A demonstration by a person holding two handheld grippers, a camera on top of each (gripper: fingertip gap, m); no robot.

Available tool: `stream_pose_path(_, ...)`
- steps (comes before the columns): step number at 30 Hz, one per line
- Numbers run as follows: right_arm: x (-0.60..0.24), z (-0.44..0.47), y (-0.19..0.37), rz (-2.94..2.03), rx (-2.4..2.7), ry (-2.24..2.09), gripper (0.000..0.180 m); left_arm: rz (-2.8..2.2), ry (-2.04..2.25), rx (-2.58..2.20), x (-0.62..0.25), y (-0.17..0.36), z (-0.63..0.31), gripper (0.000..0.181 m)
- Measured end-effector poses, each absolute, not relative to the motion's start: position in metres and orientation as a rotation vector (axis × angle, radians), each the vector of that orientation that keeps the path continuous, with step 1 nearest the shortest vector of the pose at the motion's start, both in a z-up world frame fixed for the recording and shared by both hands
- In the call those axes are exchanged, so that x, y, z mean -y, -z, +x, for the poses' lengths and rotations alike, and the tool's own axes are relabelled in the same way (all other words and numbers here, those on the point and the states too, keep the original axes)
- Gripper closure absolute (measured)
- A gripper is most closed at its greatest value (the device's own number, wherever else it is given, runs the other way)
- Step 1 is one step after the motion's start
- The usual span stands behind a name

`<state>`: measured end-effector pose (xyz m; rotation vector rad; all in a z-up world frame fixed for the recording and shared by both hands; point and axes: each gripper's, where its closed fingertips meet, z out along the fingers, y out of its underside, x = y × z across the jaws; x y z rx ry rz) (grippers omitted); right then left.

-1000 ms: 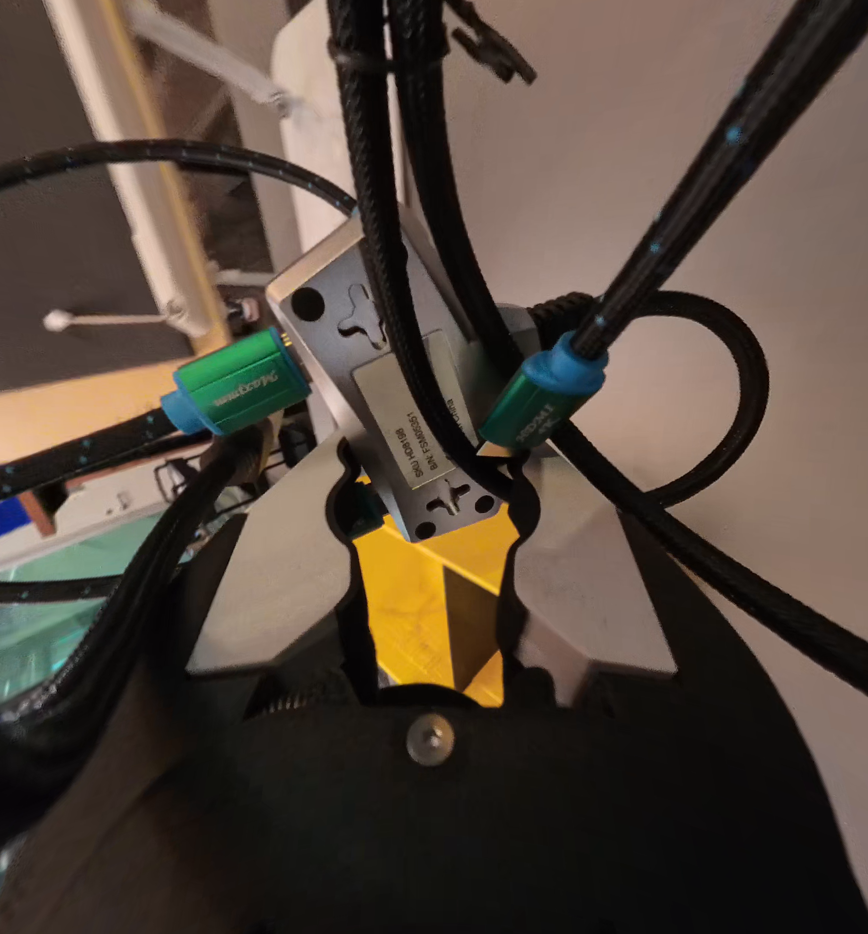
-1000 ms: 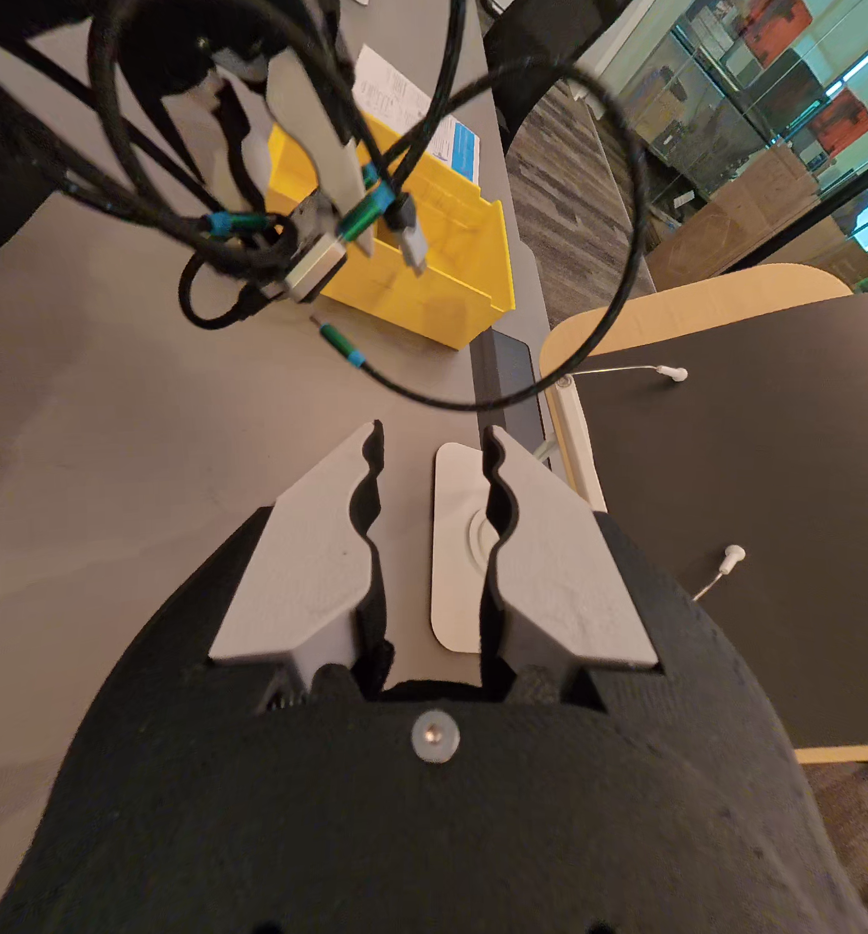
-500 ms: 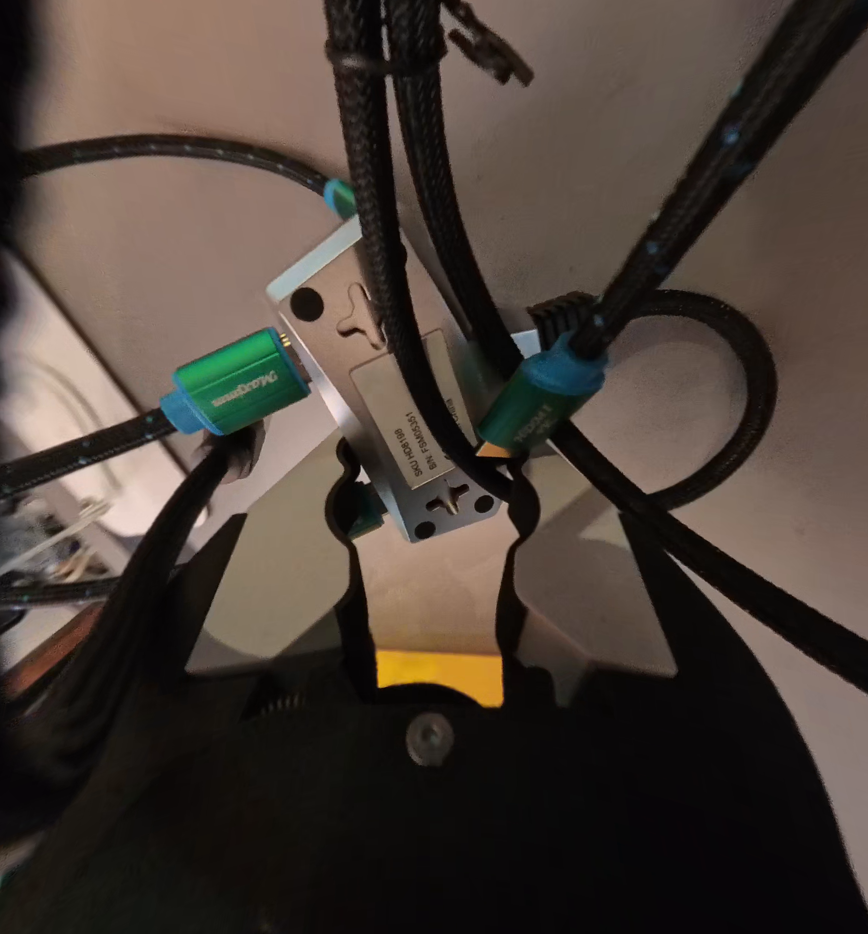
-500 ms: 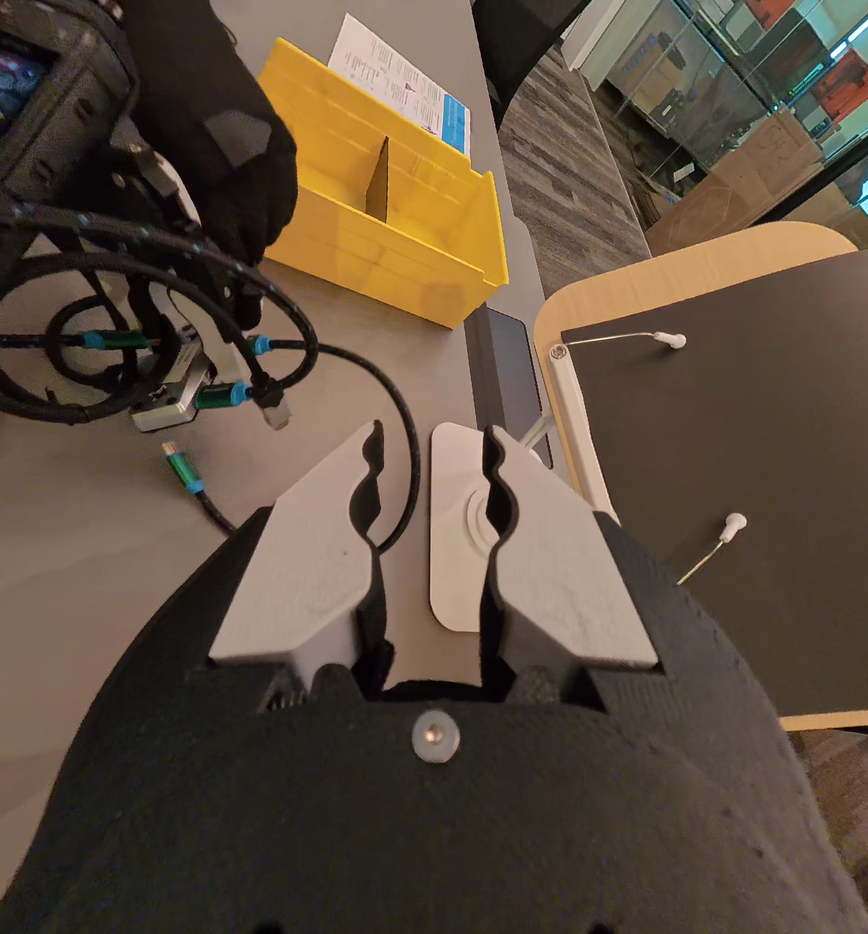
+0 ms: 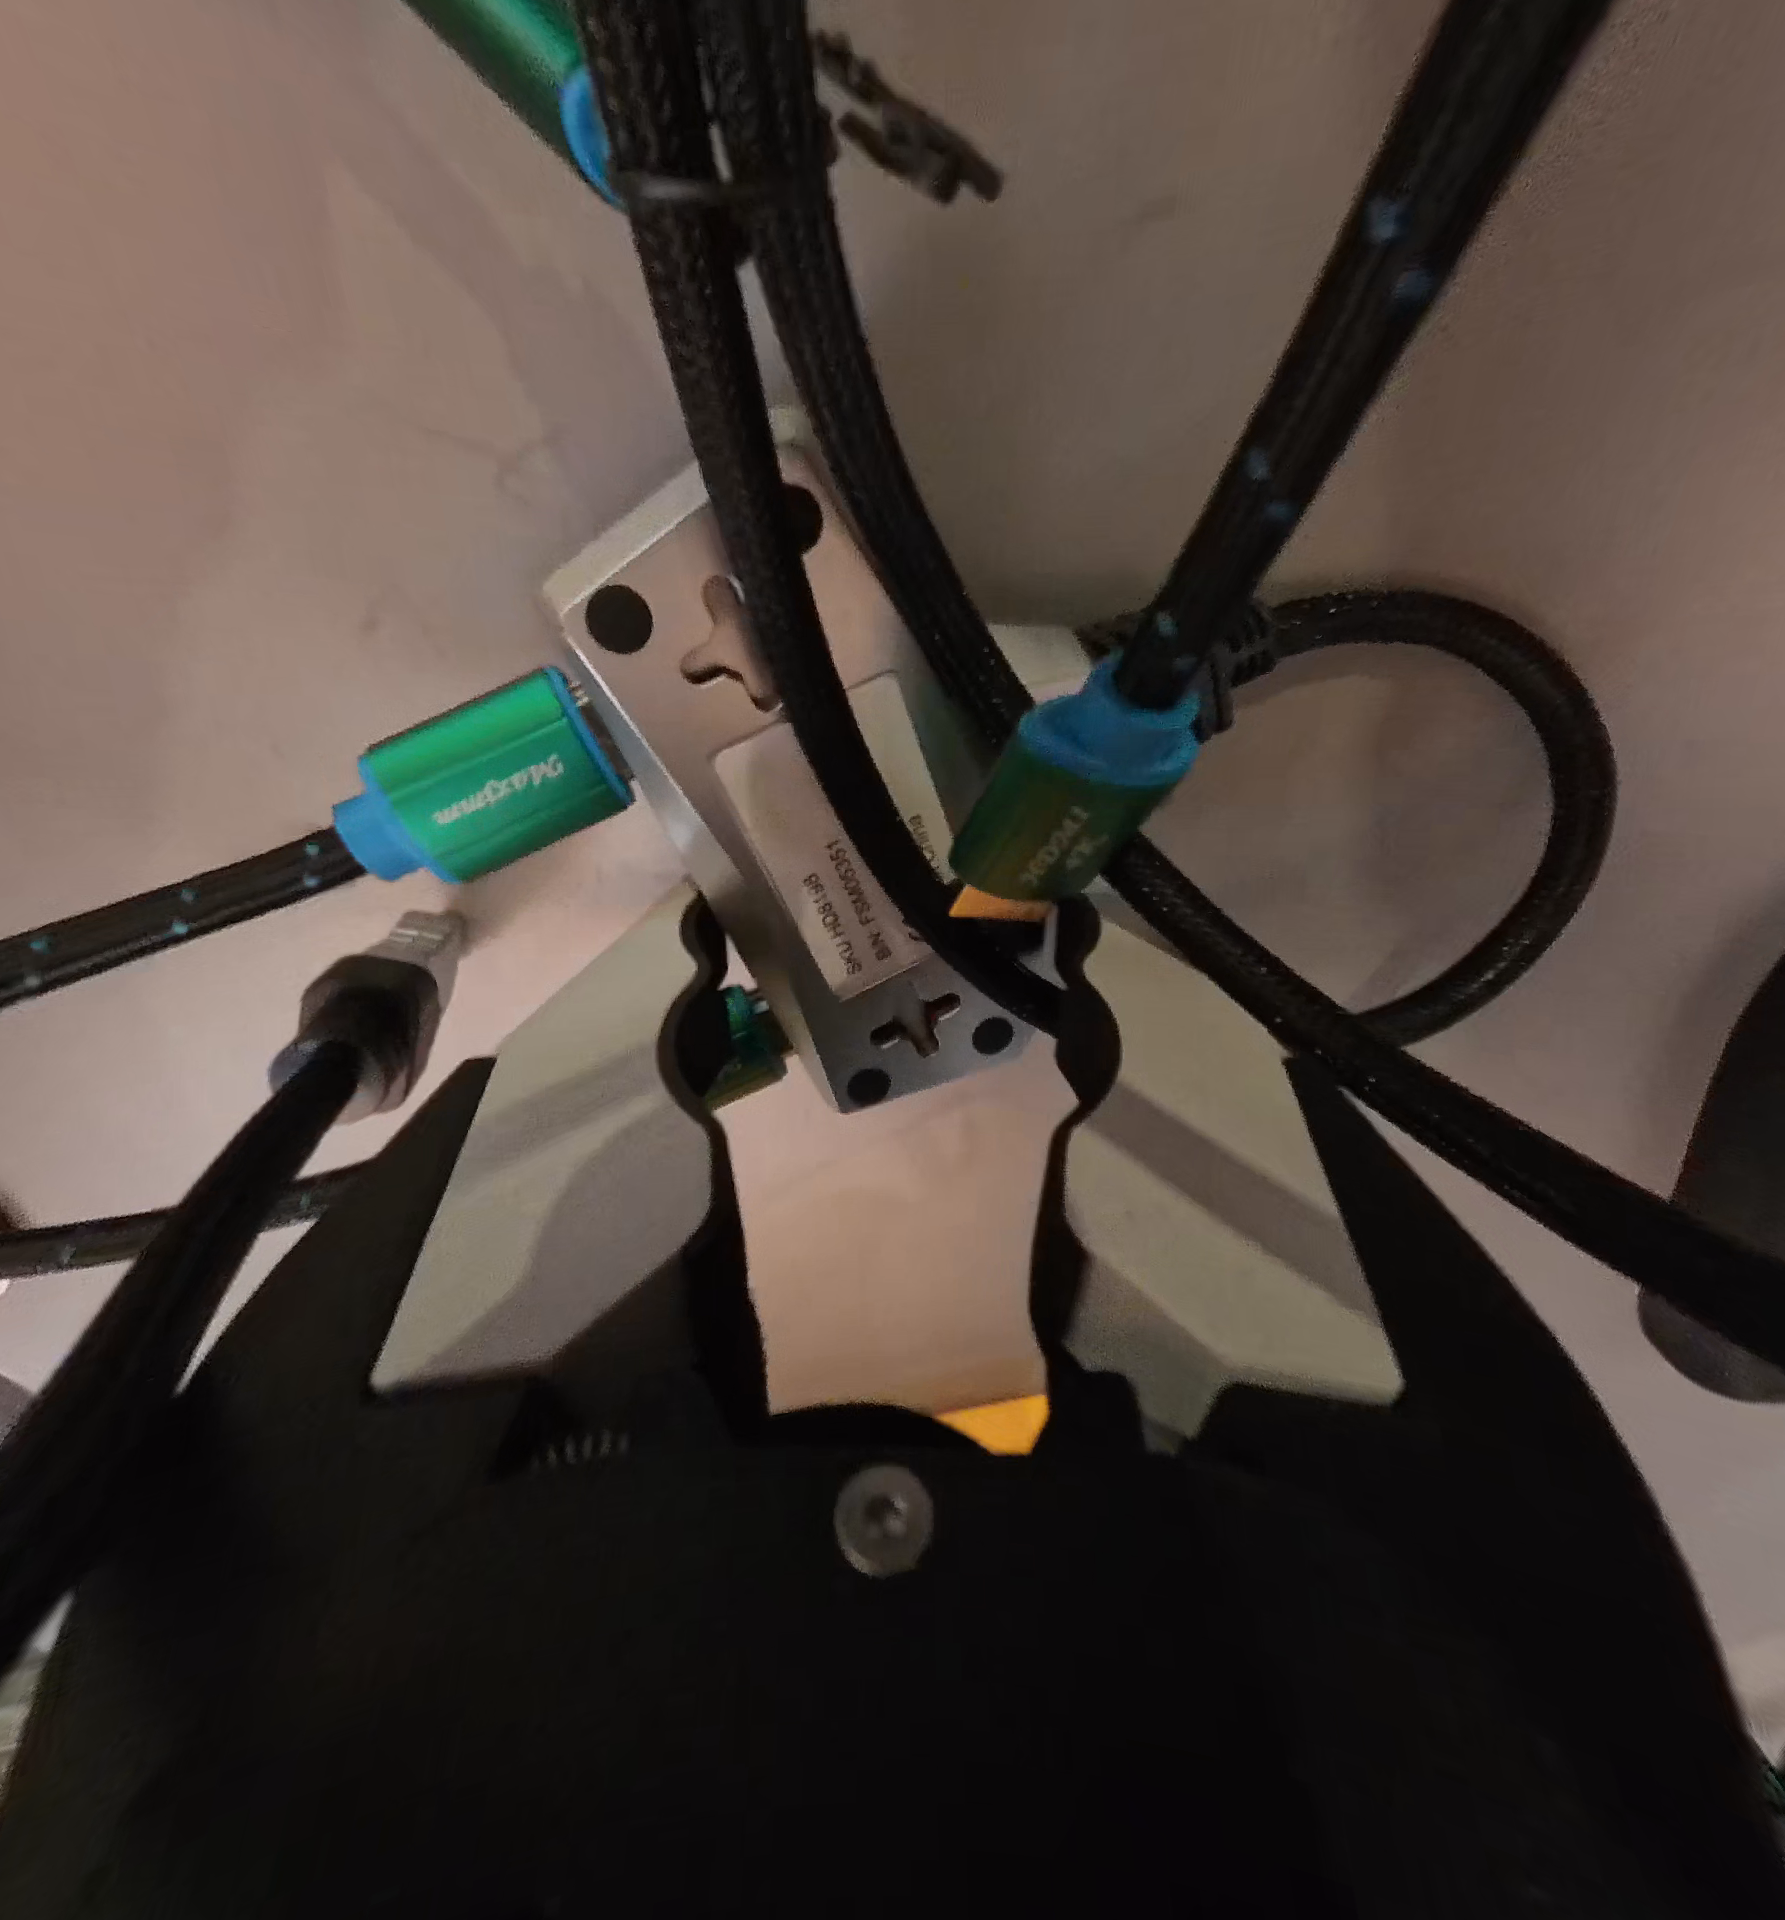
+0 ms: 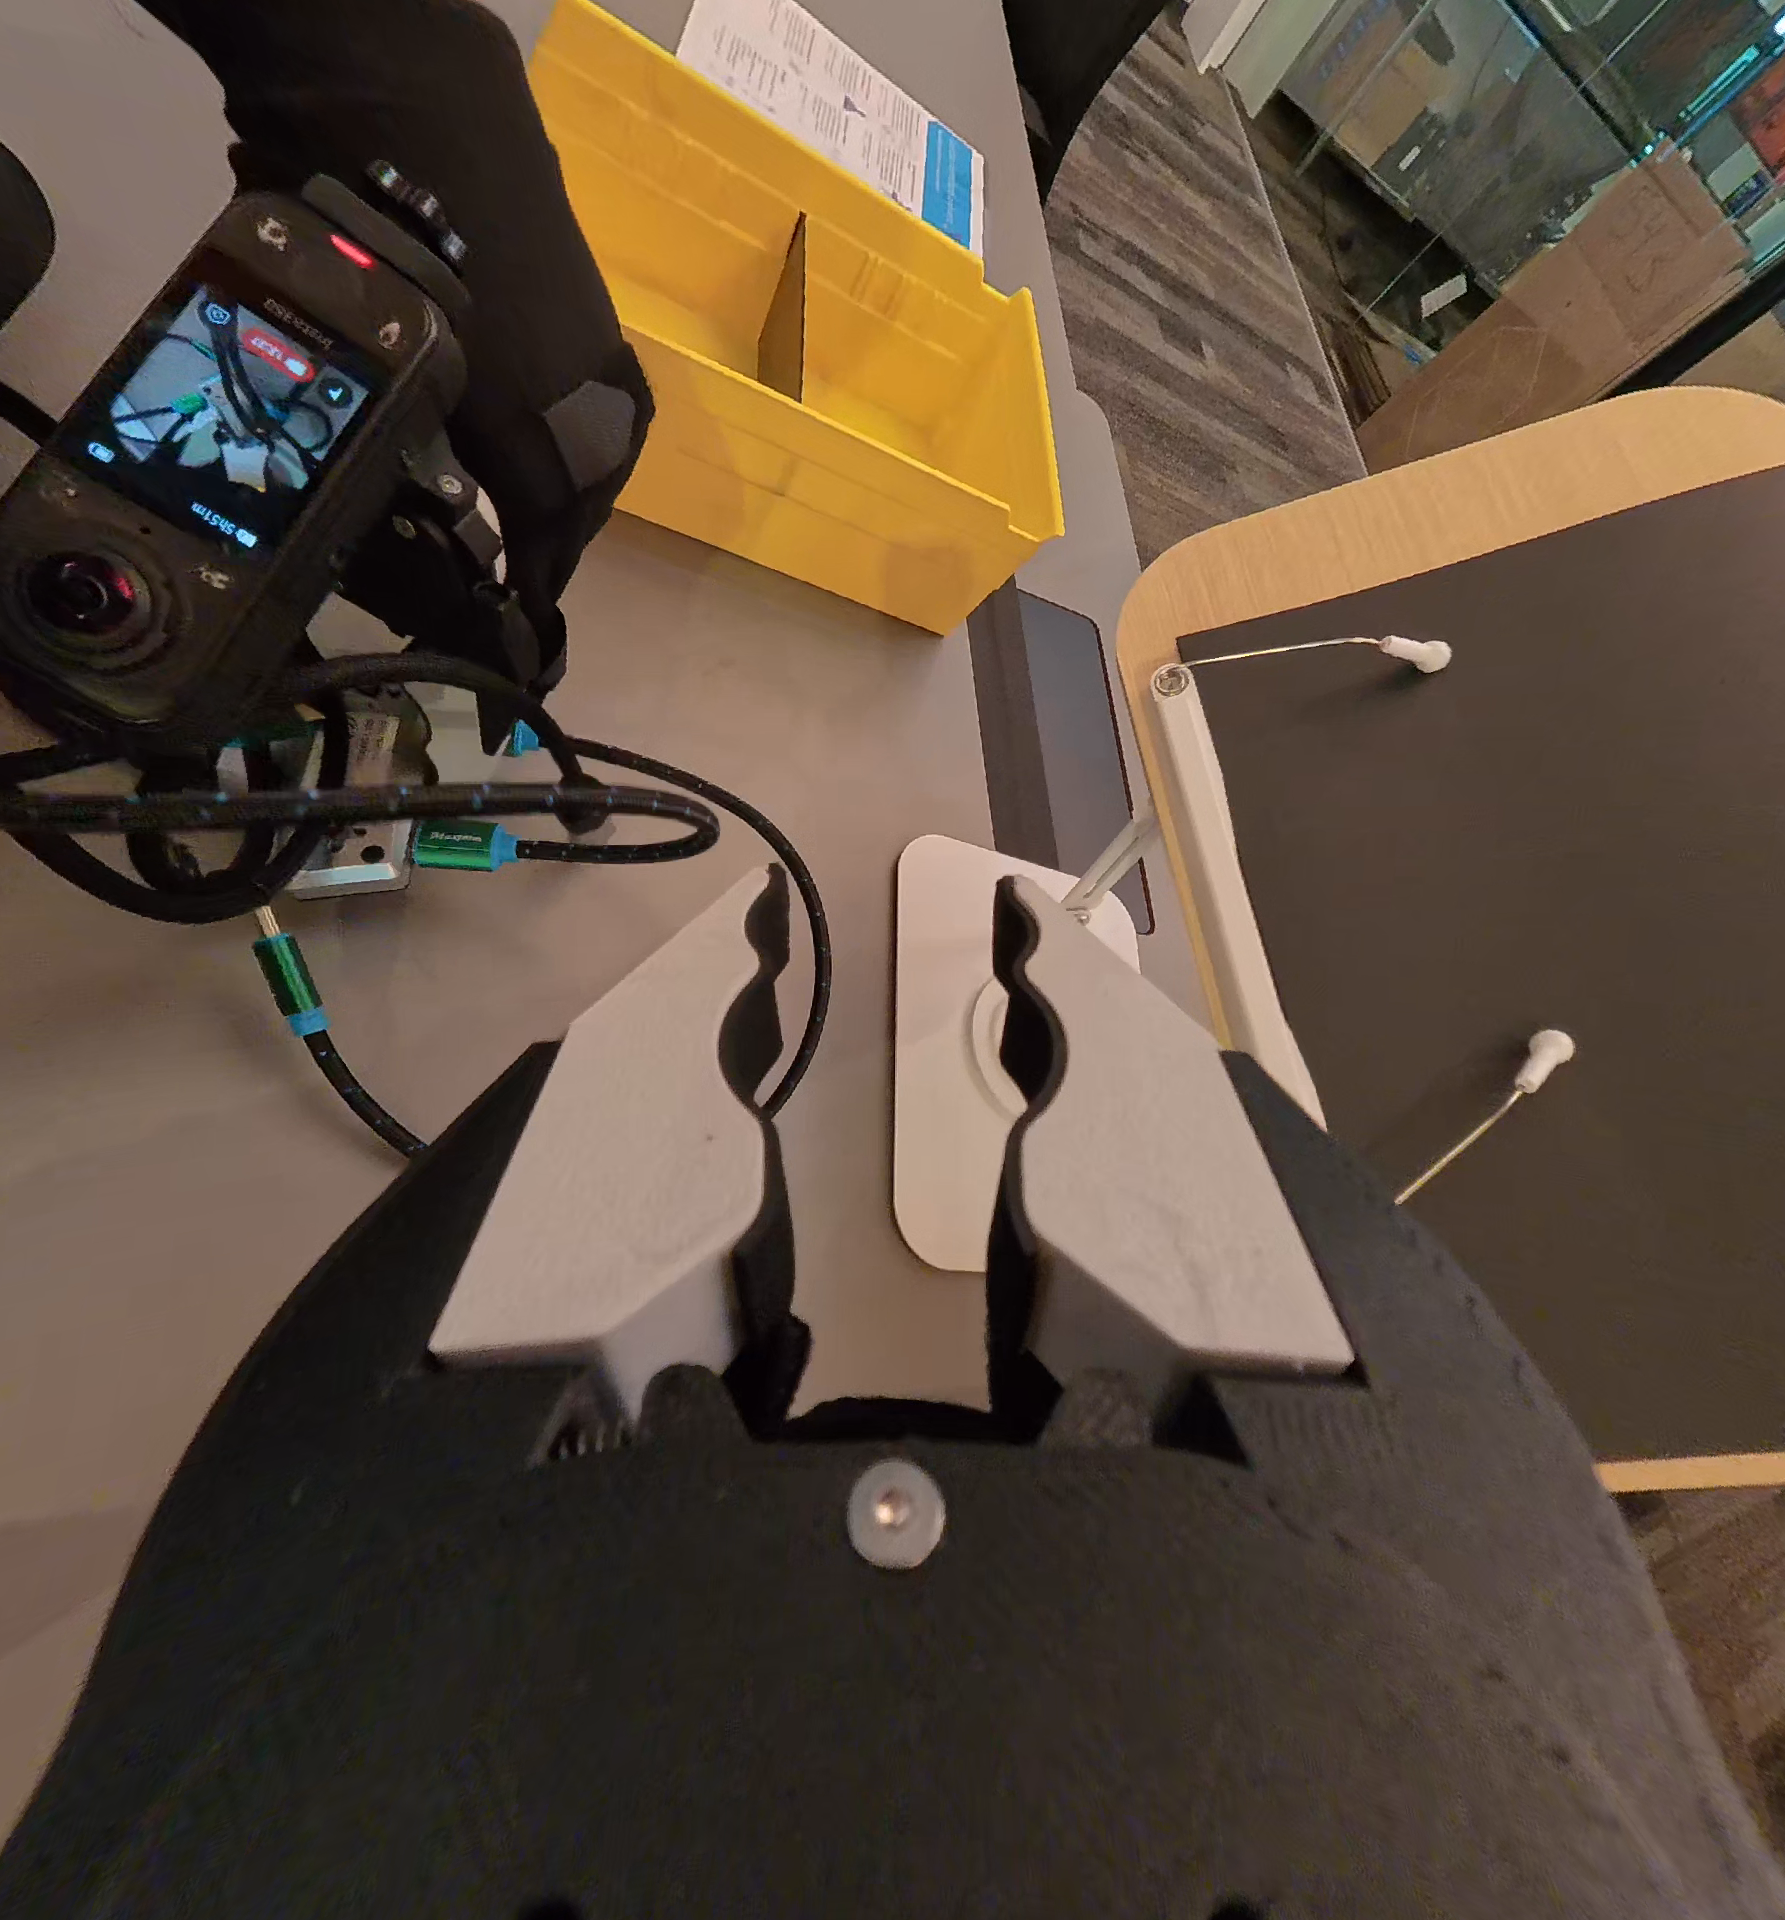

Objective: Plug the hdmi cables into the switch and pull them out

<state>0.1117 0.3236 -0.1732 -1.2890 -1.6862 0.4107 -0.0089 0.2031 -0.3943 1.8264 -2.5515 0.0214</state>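
The left hand-held gripper [image 5: 883,977] pinches a silver switch [image 5: 763,790] tangled in black braided HDMI cables [image 5: 1314,997] on the grey worktop [image 6: 742,727]. The right hand-held gripper [image 6: 893,894], fingers spread and holding nothing, hovers near the worktop's right edge, beside a yellow bin [image 6: 867,436].

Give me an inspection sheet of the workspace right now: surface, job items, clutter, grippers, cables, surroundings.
Surface: grey table, bare between items.
Job's things: silver switch held at its near end; one green HDMI plug seated in its side, another green plug loose across it, a third plug lying free on the table.
Clutter: yellow bin, printed sheet, white pad.
Grippers: left gripper shut on the switch; right gripper open, empty.
Cables: black braided cables tangled over the switch.
Surroundings: dark board with wooden edge, glass partitions beyond.
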Motion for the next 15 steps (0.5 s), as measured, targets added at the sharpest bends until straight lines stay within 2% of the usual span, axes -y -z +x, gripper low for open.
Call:
stream_pose_path(1,-0.324,0.112,0.174,-1.290,1.689,-0.409,0.142,1.825,-0.006,2.545,-0.203,0.394,-0.010,0.118)
stream_pose_path(3,-0.323,0.111,0.174,-1.291,1.693,-0.409,0.142,1.863,0.021,2.533,-0.208,0.395,-0.010,0.104)
stream_pose_path(8,-0.322,0.110,0.176,-1.291,1.702,-0.410,0.142,1.901,0.097,2.518,-0.217,0.390,-0.016,0.094)
stream_pose_path(15,-0.324,0.111,0.177,-1.300,1.703,-0.401,0.142,1.984,0.177,2.469,-0.222,0.377,-0.034,0.099)
